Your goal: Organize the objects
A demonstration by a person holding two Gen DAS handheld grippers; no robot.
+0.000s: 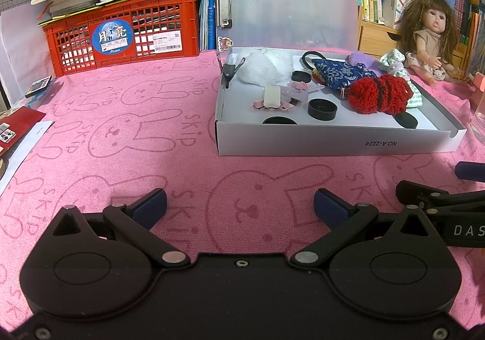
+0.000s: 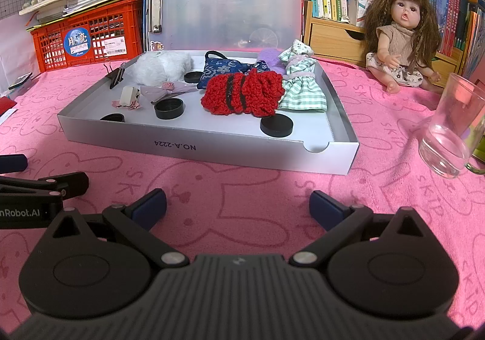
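A shallow grey box lies on the pink cloth with its clear lid standing open. Inside lie a red knitted garment, a blue patterned pouch, a white fluffy piece, a green checked doll dress, several black round caps and a small white clip. My left gripper is open and empty, short of the box. My right gripper is open and empty, in front of the box.
A doll sits at the back right. A glass cup stands right of the box. A red crate with stacked books stands at the back left. Bookshelves line the back. Cards and paper lie at the left edge.
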